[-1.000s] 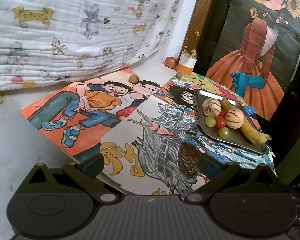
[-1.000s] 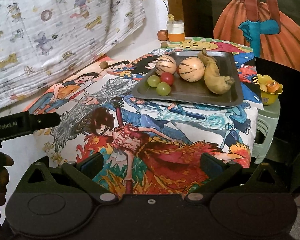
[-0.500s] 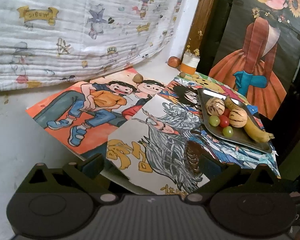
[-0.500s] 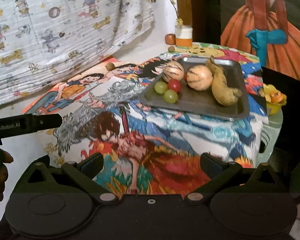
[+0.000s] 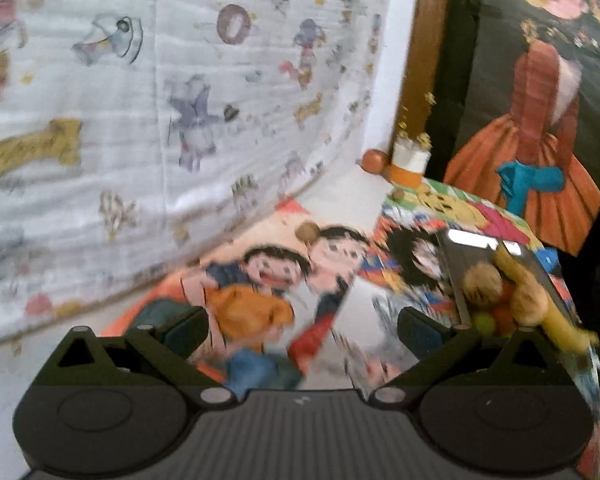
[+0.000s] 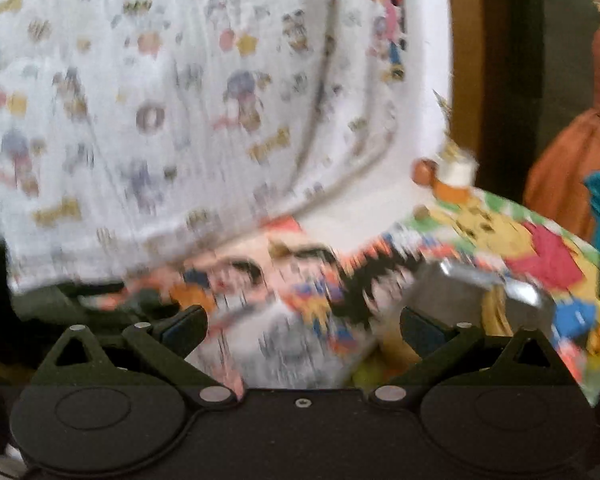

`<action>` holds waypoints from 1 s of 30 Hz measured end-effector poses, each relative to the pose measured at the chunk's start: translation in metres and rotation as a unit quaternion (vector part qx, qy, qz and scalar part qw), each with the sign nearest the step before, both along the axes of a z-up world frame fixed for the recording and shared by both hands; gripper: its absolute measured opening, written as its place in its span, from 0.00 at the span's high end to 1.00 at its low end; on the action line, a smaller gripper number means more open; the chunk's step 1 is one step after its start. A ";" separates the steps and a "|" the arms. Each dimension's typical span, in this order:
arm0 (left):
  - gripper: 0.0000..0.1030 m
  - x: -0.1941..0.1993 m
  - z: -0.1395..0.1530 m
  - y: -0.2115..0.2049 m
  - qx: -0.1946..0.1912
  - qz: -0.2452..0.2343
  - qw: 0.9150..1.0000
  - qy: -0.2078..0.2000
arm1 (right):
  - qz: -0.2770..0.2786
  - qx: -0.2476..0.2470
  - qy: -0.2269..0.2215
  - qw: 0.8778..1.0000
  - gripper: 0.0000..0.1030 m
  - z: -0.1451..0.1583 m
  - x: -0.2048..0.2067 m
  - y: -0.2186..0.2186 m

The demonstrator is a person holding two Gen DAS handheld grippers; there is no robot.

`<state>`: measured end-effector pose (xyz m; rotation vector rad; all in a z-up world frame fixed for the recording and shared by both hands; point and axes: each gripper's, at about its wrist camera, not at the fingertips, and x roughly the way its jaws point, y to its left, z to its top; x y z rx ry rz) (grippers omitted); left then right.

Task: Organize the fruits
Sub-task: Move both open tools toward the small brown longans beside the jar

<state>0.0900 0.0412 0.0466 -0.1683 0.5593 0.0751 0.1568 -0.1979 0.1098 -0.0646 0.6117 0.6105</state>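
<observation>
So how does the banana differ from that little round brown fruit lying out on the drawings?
The banana is long, curved and yellow; the small brown fruit is round and far smaller. The banana lies in the metal tray among other fruit; the brown one sits alone on the drawings. Neither is held.

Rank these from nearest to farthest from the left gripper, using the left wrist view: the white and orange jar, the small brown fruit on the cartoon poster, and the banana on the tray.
From the left gripper:
1. Banana, on the tray at the right, nearest.
2. Small brown fruit, ahead on the cartoon poster.
3. White and orange jar, at the back by the wooden frame, farthest.
</observation>
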 end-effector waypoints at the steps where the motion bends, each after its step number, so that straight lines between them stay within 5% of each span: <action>1: 0.00 0.010 0.001 0.003 -0.006 0.005 1.000 0.000 | 0.009 0.011 0.005 1.000 0.01 0.010 0.020 0.004; 7: 0.00 0.076 -0.002 0.005 -0.045 0.044 0.998 -0.004 | 0.049 0.073 0.007 0.996 0.01 0.033 0.139 0.023; 14: 0.00 0.156 -0.044 0.002 -0.091 0.078 0.992 0.030 | 0.060 0.056 0.024 0.996 0.01 -0.021 0.261 0.022; 18: 0.00 0.182 -0.060 0.004 -0.116 0.095 0.988 0.030 | 0.041 0.034 0.055 0.997 0.01 -0.060 0.306 0.023; 22: 0.01 0.202 -0.071 0.006 -0.129 0.107 0.986 0.023 | 0.013 0.065 0.090 0.994 0.01 -0.087 0.342 0.020; 30: 0.11 0.212 -0.077 -0.009 -0.092 0.082 0.992 0.002 | -0.031 0.085 0.121 0.989 0.04 -0.117 0.390 0.016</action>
